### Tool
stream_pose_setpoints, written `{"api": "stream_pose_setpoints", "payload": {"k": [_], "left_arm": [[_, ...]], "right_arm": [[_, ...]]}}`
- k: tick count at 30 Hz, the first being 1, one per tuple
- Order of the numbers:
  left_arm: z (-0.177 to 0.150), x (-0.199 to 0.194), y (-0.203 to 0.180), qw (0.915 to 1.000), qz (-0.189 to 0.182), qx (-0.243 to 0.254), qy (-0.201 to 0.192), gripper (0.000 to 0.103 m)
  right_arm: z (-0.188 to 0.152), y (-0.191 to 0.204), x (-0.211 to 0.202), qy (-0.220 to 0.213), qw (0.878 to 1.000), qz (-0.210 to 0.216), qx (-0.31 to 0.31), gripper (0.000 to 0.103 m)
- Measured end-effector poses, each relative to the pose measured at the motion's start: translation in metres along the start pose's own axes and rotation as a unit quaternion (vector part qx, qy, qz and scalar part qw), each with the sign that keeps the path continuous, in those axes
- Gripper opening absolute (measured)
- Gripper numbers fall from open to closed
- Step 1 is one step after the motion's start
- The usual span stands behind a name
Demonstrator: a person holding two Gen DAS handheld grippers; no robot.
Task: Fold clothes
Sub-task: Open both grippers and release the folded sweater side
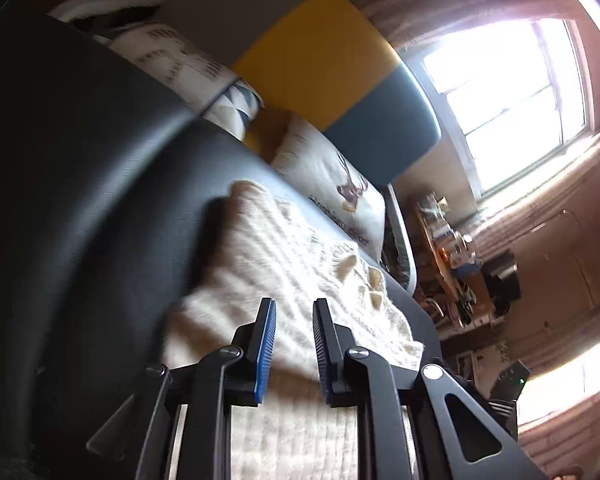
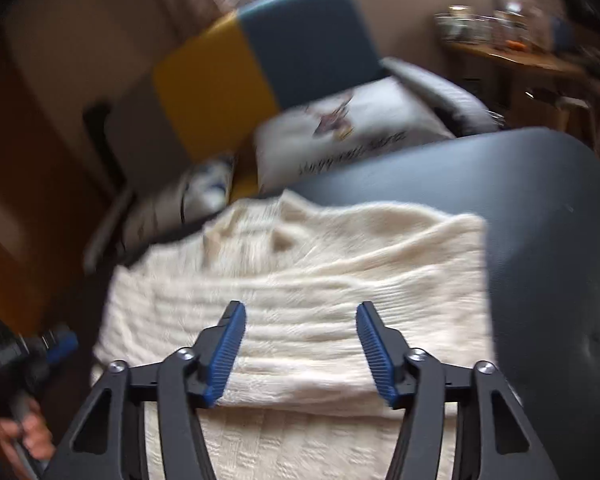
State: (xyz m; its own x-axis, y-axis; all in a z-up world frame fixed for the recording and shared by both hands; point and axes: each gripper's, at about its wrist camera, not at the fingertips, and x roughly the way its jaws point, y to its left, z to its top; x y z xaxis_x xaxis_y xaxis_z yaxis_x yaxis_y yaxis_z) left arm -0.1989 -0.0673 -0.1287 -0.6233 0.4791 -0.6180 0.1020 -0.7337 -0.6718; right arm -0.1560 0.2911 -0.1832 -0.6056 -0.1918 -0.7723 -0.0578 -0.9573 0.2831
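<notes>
Sweater (image 2: 300, 280), cream knit, lies on a dark padded surface (image 2: 540, 220), doubled over itself: in the right wrist view a fold edge runs across just below the gripper tips, with a second layer showing beneath it. That layering fits a fold already laid; whether further folds are due cannot be settled from this moment, since the pile would suit either a half-way stage or a finished bundle.

Behind the surface stands a headboard (image 1: 340, 64) in grey, yellow and blue panels, with printed pillows (image 1: 332, 188) propped against it. A cluttered shelf (image 1: 452, 256) sits under the window.

Right gripper (image 2: 300, 320) hangs over the middle of the garment, jaws spread wide, nothing between them. Judged placement: above the top layer, ready to press or to take an edge.

Left gripper (image 1: 294, 316) points along the sweater's side, jaws parted by a narrow gap, no cloth seen pinched. A hand (image 2: 24, 436) on its handle shows at the right view's lower left. Both views are motion-blurred, so knit detail is uncertain.
</notes>
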Motion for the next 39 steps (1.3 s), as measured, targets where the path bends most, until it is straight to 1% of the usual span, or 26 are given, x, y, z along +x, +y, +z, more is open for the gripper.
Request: {"api": "stream_pose_setpoints", "payload": {"k": [1, 3, 4, 6, 8, 9, 10, 12, 14, 15, 17, 20, 22, 24, 25, 26, 27, 29, 31, 33, 34, 36, 37, 38, 39], "left_arm": [[0.001, 0.015, 0.000, 0.9995, 0.028, 0.005, 0.012, 0.017], [-0.007, 0.044, 0.012, 0.9968, 0.057, 0.003, 0.056, 0.017], [-0.011, 0.049, 0.018, 0.9970, 0.052, 0.005, 0.057, 0.013], [-0.015, 0.041, 0.020, 0.9982, 0.038, 0.022, 0.040, 0.013], [-0.017, 0.030, 0.022, 0.9993, 0.019, 0.019, 0.026, 0.018], [-0.017, 0.025, 0.022, 0.9996, 0.007, 0.019, 0.018, 0.019], [-0.017, 0.020, 0.021, 0.9998, -0.006, 0.020, 0.008, 0.019], [-0.018, 0.015, 0.018, 0.9994, -0.014, 0.033, -0.001, 0.021], [-0.019, 0.012, 0.016, 0.9986, -0.018, 0.048, -0.009, 0.021], [-0.020, 0.010, 0.015, 0.9982, -0.021, 0.056, -0.012, 0.021], [-0.021, 0.007, 0.012, 0.9970, -0.025, 0.071, -0.020, 0.022], [-0.023, 0.017, 0.021, 0.9974, -0.015, 0.070, 0.002, 0.022], [-0.027, 0.027, 0.029, 0.9977, -0.021, 0.064, 0.007, 0.022], [-0.030, 0.028, 0.033, 0.9976, -0.028, 0.063, 0.005, 0.022], [-0.030, 0.028, 0.033, 0.9975, -0.027, 0.065, 0.005, 0.022], [-0.030, 0.028, 0.032, 0.9975, -0.026, 0.066, 0.006, 0.021], [-0.031, 0.028, 0.032, 0.9975, -0.024, 0.067, 0.006, 0.021], [-0.032, 0.029, 0.031, 0.9972, -0.020, 0.072, 0.009, 0.021], [-0.035, 0.030, 0.030, 0.9968, -0.014, 0.078, 0.012, 0.021], [-0.037, 0.031, 0.031, 0.9967, -0.008, 0.080, 0.014, 0.021], [-0.037, 0.031, 0.031, 0.9967, -0.007, 0.080, 0.015, 0.020], [-0.036, 0.032, 0.031, 0.9966, -0.006, 0.080, 0.017, 0.020], [-0.036, 0.032, 0.031, 0.9966, -0.005, 0.080, 0.019, 0.020], [-0.035, 0.029, 0.031, 0.9969, -0.008, 0.077, 0.018, 0.020], [-0.033, 0.024, 0.031, 0.9973, -0.012, 0.071, 0.016, 0.021]], "right_arm": [[-0.003, 0.002, 0.014, 0.024, 0.999, -0.022, -0.003, 0.061], [-0.007, -0.001, 0.019, 0.030, 0.999, -0.031, -0.012, 0.061], [-0.009, -0.002, 0.021, 0.033, 0.999, -0.036, -0.016, 0.061], [-0.008, -0.001, 0.020, 0.038, 0.998, -0.042, -0.025, 0.061], [0.007, 0.015, 0.009, 0.028, 0.999, 0.009, -0.032, 0.061], [0.014, 0.023, 0.004, 0.023, 0.998, 0.035, -0.036, 0.061], [0.024, 0.037, 0.004, 0.029, 0.995, 0.082, -0.044, 0.061], [0.048, 0.078, 0.014, 0.049, 0.984, 0.158, -0.070, 0.067], [0.065, 0.121, 0.038, 0.091, 0.971, 0.203, -0.089, 0.080], [0.074, 0.142, 0.050, 0.112, 0.963, 0.226, -0.098, 0.082], [0.084, 0.180, 0.078, 0.144, 0.955, 0.221, -0.133, 0.082], [0.098, 0.237, 0.121, 0.192, 0.940, 0.212, -0.184, 0.082], [0.090, 0.256, 0.138, 0.212, 0.932, 0.184, -0.231, 0.082], [0.083, 0.275, 0.154, 0.232, 0.920, 0.154, -0.276, 0.081], [0.079, 0.285, 0.162, 0.242, 0.912, 0.140, -0.299, 0.060], [0.071, 0.291, 0.162, 0.243, 0.905, 0.117, -0.329, 0.012], [0.068, 0.292, 0.159, 0.236, 0.901, 0.106, -0.349, 0.012], [0.066, 0.293, 0.139, 0.178, 0.905, 0.085, -0.377, 0.011], [0.065, 0.287, 0.137, 0.121, 0.910, 0.031, -0.395, 0.011], [0.063, 0.278, 0.155, 0.130, 0.917, 0.017, -0.377, 0.011], [0.060, 0.273, 0.161, 0.124, 0.920, 0.026, -0.370, 0.012], [0.064, 0.265, 0.156, 0.114, 0.932, 0.059, -0.340, 0.015], [0.070, 0.258, 0.151, 0.122, 0.939, 0.082, -0.311, 0.022], [0.074, 0.253, 0.143, 0.118, 0.944, 0.092, -0.293, 0.031], [0.080, 0.246, 0.132, 0.107, 0.949, 0.103, -0.280, 0.035]]}}
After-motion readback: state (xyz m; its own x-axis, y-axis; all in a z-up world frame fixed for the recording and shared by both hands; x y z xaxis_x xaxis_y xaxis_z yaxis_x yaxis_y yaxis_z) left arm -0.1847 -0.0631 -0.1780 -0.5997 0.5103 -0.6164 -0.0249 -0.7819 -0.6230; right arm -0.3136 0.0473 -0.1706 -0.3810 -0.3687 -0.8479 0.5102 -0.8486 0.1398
